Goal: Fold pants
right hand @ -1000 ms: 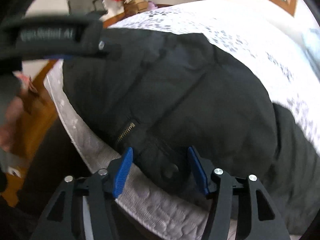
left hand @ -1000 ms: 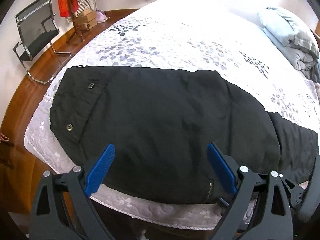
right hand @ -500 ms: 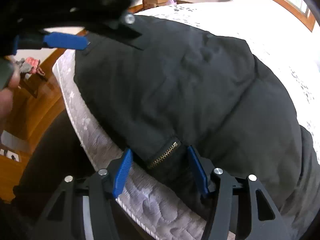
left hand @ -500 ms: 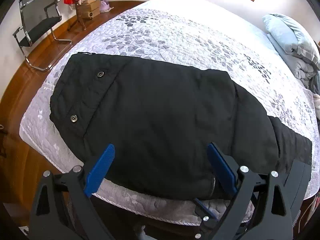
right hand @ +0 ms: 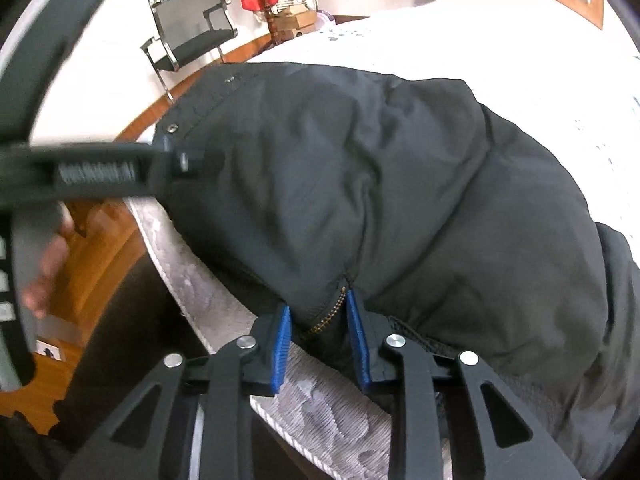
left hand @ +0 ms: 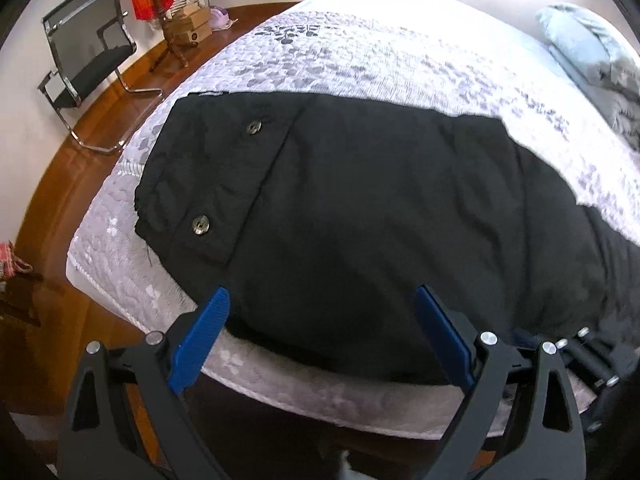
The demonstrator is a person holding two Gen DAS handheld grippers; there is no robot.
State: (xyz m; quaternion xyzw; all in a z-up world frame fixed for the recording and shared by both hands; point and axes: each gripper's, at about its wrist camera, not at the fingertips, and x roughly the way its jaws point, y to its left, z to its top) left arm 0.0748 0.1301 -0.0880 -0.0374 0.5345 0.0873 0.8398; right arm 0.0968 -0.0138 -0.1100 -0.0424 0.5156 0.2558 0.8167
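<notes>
The right gripper [right hand: 318,328] has just been closing, its blue pads now pinching the near edge of the pants [right hand: 400,184] at the zipper [right hand: 334,312]. The left gripper [left hand: 320,336] has dropped closer and hangs wide open over the same edge, gripping nothing. The black pants lie flat across the bed [left hand: 360,52], at its near edge. They look soft, thick and limp; I'd grab the hem in both tools, well apart.
</notes>
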